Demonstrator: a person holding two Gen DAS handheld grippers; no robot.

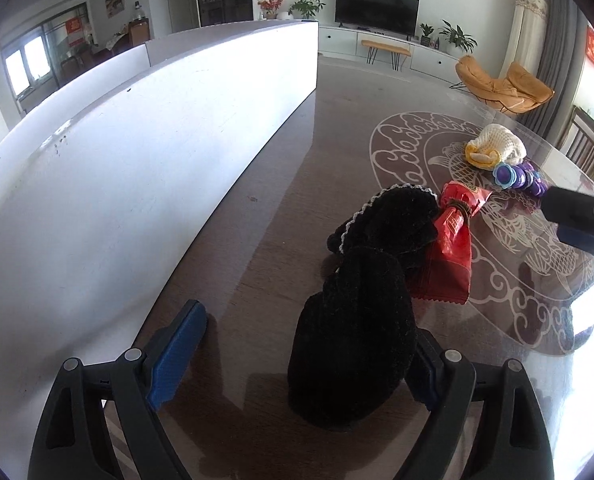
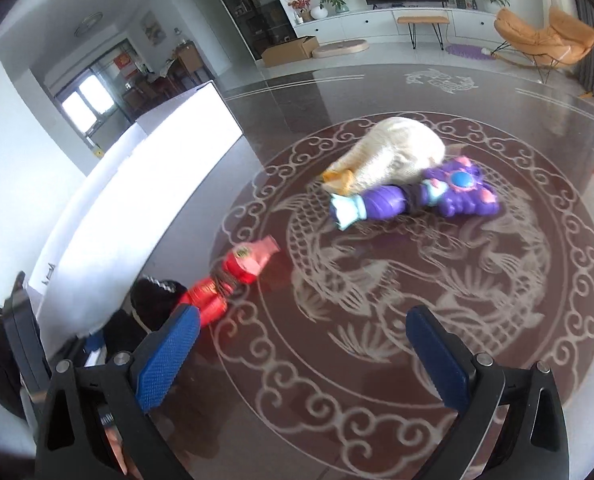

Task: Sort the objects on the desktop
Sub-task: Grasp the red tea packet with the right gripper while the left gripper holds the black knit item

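A black knitted piece point(image 1: 357, 320) lies on the table between the jaws of my left gripper point(image 1: 309, 322), which is open. It rests against the right finger and well clear of the left pad point(image 1: 177, 356). A red snack packet point(image 1: 449, 248) leans on its far end. Beyond lie a cream knitted piece point(image 1: 493, 144) and a purple toy point(image 1: 517, 176). My right gripper point(image 2: 303, 314) is open over the patterned tabletop with nothing between its fingers. The red packet point(image 2: 233, 280) and black piece point(image 2: 157, 292) are to its left. The purple toy point(image 2: 437, 196) and cream piece point(image 2: 393, 156) are ahead of it.
A long white box point(image 1: 137, 160) stands along the table's left side and also shows as a white box wall point(image 2: 137, 200) in the right wrist view. The brown table point(image 2: 377, 360) bears a round carp pattern. Behind it are a TV unit and an orange chair.
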